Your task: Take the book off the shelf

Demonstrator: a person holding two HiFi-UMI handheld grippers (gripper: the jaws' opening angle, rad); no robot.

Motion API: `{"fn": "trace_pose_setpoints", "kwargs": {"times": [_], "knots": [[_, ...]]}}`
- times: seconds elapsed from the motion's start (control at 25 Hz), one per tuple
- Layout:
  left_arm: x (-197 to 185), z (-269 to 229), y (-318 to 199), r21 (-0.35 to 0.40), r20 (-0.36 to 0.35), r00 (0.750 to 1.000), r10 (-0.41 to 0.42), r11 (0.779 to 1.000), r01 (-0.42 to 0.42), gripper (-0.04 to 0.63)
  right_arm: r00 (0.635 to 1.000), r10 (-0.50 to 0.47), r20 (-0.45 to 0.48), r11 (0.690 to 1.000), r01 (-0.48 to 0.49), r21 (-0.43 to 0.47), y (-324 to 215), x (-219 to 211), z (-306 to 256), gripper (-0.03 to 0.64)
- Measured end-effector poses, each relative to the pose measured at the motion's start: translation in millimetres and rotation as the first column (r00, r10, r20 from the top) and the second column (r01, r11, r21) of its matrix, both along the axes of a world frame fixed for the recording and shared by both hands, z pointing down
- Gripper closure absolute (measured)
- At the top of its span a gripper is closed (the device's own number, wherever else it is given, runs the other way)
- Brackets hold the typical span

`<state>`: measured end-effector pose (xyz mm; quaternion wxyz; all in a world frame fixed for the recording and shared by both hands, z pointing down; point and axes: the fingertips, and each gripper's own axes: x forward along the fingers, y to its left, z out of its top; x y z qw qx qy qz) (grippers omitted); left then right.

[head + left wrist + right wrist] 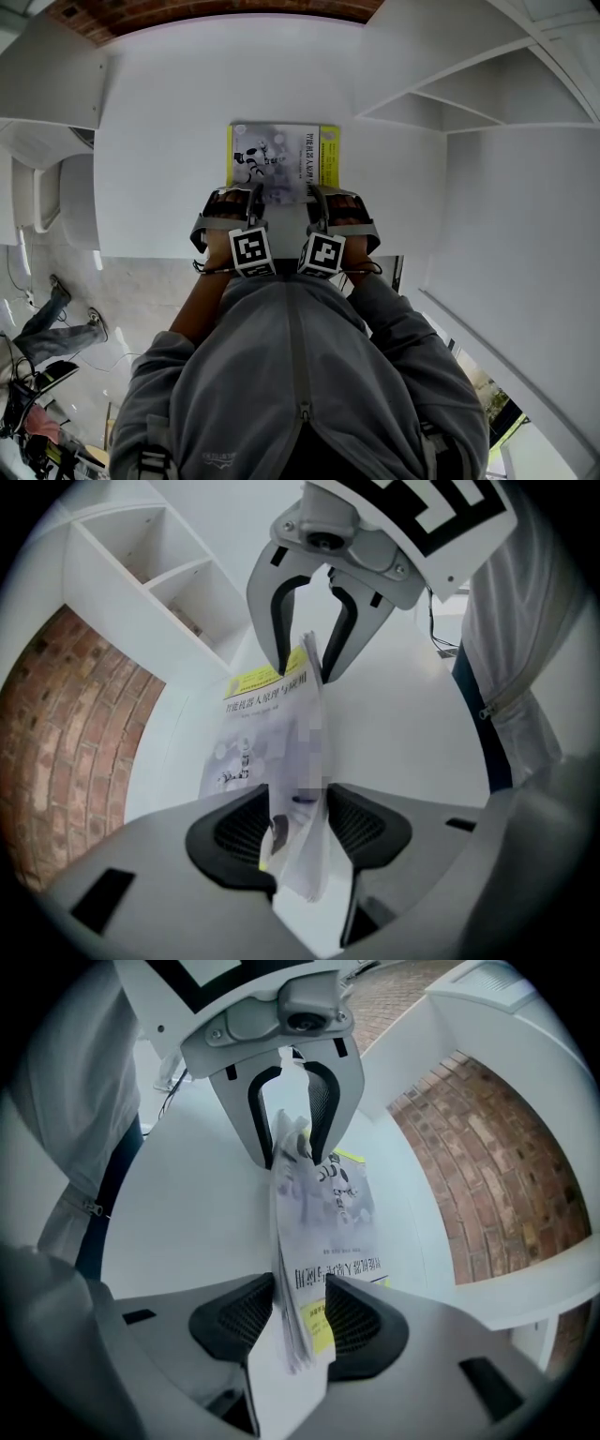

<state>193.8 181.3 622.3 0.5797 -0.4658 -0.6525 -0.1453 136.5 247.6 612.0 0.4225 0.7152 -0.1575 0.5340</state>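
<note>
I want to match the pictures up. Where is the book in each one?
Head view: book just above the middle.
Left gripper view: book in the middle, lower half.
Right gripper view: book in the middle, lower half.
Shared landmark: red brickwork at top, left and right edges respectively.

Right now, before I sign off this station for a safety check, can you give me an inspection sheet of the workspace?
Surface: white tabletop, bare around the book.
Job's things: book off the shelf, lying cover up on the tabletop.
Clutter: nothing seen.
Grippers: left gripper and right gripper both open, the book's near edge between their jaws, pads apparently not pressing.
Cables: thin cable at the left gripper's base, another at the right gripper's.
Surroundings: white shelf, brick wall, a bystander's legs on the floor at the left.
</note>
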Motion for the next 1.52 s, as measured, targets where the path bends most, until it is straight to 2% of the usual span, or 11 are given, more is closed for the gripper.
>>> {"fn": "trace_pose_setpoints", "kwargs": {"times": [0.12, 0.24, 0.44, 0.72, 0.88, 1.12, 1.24, 1.32, 1.44, 1.52], "knots": [[-3, -8, -1, -0.016, 0.020, 1.000, -0.013, 1.000, 0.014, 0.396, 1.000, 0.014, -0.005, 0.999, -0.014, 0.028, -4, -6, -6, 0.431], [-3, -16, -2, -0.043, 0.016, 0.999, -0.028, 0.999, 0.028, 0.396, 0.999, 0.026, -0.047, 0.999, -0.024, 0.029, -3, -4, -18, 0.433], [2, -45, 8, -0.135, 0.011, 0.998, -0.068, 0.989, 0.069, 0.422, 0.988, 0.084, -0.130, 0.995, -0.078, 0.055, 2, 9, -45, 0.436], [28, -105, 32, -0.307, -0.078, 0.990, -0.117, 0.948, 0.088, 0.557, 0.949, 0.108, -0.296, 0.994, -0.110, 0.012, 17, 43, -101, 0.540], [46, -136, 44, -0.362, -0.154, 0.980, -0.126, 0.930, 0.063, 0.586, 0.917, 0.109, -0.383, 0.993, -0.121, -0.005, 26, 64, -134, 0.572], [66, -179, 50, -0.436, -0.204, 0.962, -0.180, 0.897, 0.075, 0.588, 0.868, 0.098, -0.487, 0.992, -0.126, -0.026, 32, 80, -182, 0.589], [77, -204, 53, -0.500, -0.202, 0.953, -0.224, 0.860, 0.096, 0.588, 0.828, 0.101, -0.552, 0.990, -0.138, -0.026, 36, 87, -208, 0.589], [81, -223, 55, -0.557, -0.170, 0.952, -0.254, 0.822, 0.120, 0.588, 0.793, 0.112, -0.599, 0.988, -0.152, -0.017, 38, 92, -228, 0.589], [86, -253, 56, -0.641, -0.104, 0.950, -0.294, 0.750, 0.162, 0.588, 0.730, 0.145, -0.668, 0.984, -0.178, 0.019, 41, 97, -259, 0.589], [91, -273, 56, -0.699, -0.036, 0.947, -0.319, 0.685, 0.204, 0.588, 0.681, 0.184, -0.709, 0.978, -0.197, 0.065, 45, 101, -276, 0.589]]}}
